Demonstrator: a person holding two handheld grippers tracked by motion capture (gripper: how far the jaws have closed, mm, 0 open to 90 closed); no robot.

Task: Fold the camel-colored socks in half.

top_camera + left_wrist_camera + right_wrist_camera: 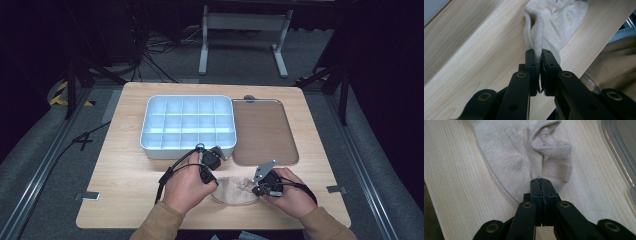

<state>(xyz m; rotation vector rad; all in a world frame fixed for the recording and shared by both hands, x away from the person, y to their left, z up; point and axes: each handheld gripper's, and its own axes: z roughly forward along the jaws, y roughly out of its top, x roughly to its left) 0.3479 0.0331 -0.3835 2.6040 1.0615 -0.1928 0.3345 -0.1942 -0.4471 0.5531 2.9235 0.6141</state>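
Overhead, divided bin (pixel 188 125) and tray (pixel 263 131) beyond sock (pixel 234 190).

Lab: floor cables (pixel 155 55), dark surroundings

High cam looks down on table (pixel 125 170); both tool cams close, sharing the sock (pixel 554 22).

Beige knit sock (pixel 235 192), crumpled, table's near edge.
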